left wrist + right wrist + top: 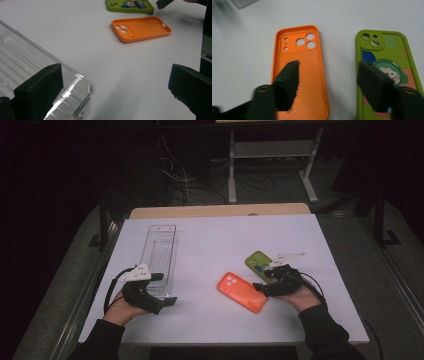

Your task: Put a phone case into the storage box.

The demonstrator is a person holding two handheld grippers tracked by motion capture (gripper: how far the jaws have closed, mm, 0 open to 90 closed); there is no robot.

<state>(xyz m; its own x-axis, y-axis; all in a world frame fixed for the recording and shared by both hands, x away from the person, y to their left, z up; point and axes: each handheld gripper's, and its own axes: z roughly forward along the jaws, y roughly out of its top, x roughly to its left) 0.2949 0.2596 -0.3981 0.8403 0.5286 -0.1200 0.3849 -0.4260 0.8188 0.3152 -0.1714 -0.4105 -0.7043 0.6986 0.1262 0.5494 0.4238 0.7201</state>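
Note:
An orange phone case (242, 292) (141, 28) (312, 75) lies hollow side up on the white table. Just right of it lies a green case (256, 262) (128, 5) (387, 47) with a cartoon print. My right gripper (266, 284) (329, 75) hovers low over both, open, one jaw above each case and nothing between the pads. A clear plastic tray (159, 252) (22, 57) stands at the left. My left gripper (164, 290) (115, 80) is open at the tray's near end, one jaw over the tray's corner and the other over bare table.
The white tabletop (215, 235) has a wooden strip (220, 211) along its far edge. Beyond it, on the dark floor, stand a desk frame (270, 155) and loose cables (190, 180). A metal rail (100, 270) runs along the table's left side.

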